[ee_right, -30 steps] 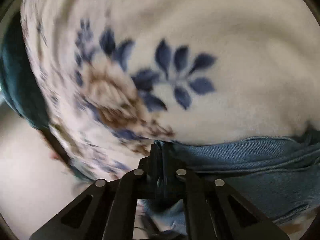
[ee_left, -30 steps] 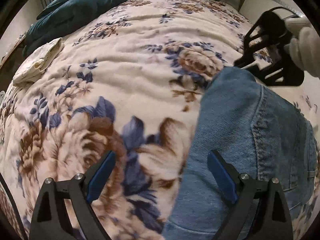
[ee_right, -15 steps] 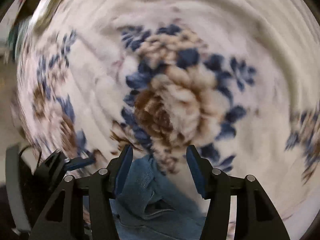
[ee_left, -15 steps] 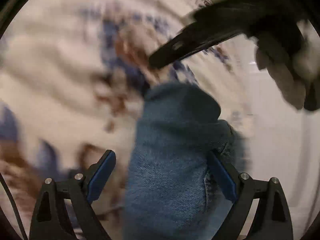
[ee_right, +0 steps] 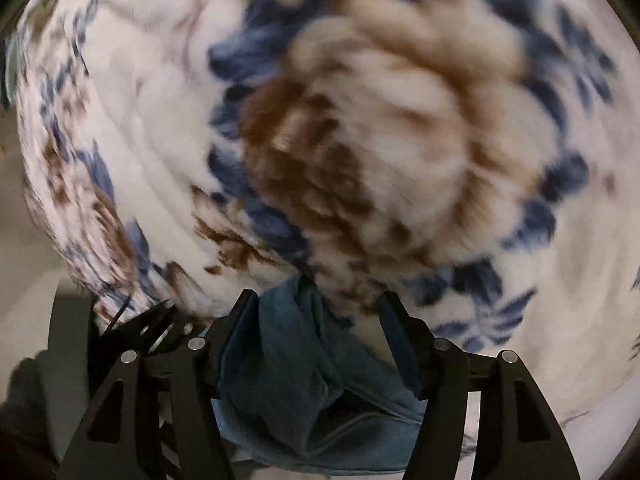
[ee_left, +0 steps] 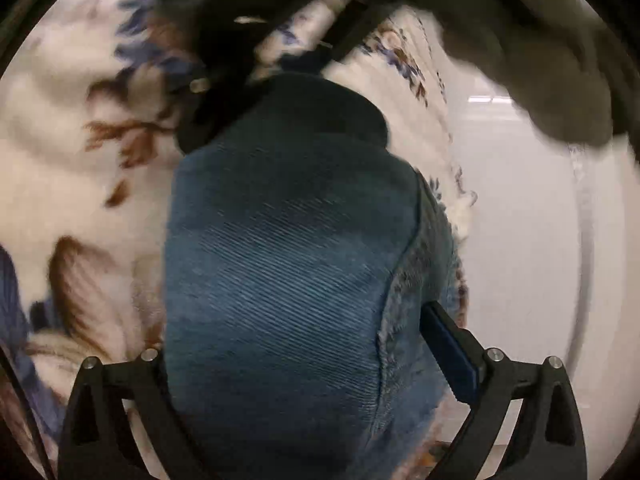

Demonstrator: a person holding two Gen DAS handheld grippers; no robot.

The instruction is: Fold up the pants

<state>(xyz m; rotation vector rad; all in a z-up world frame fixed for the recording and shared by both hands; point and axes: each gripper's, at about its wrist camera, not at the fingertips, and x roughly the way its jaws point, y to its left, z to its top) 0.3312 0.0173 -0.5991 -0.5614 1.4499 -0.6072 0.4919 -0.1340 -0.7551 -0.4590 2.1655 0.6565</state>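
The blue jeans [ee_left: 288,240] lie bunched on a floral blanket [ee_left: 80,160], with a rounded fold at the far end. My left gripper [ee_left: 320,312] is open and straddles the denim. Its right pad is clear of the cloth and its left pad is hidden behind it. In the right wrist view my right gripper [ee_right: 318,298] is open over a crumpled end of the jeans [ee_right: 288,360], and the right pad stands apart from the cloth. One blurred finger [ee_left: 208,112] of the right gripper reaches the far fold.
A gloved hand [ee_left: 540,60] holds the right gripper at the top right. The blanket's edge drops off to a pale surface [ee_left: 540,260] on the right. The flowered blanket [ee_right: 400,120] fills the right wrist view. Part of the left gripper's finger [ee_right: 152,320] shows at lower left.
The right gripper, shut on the jeans' edge a second ago, has opened and let the denim go. Both views swung; the left gripper moved over the folded jeans toward the bed's edge.
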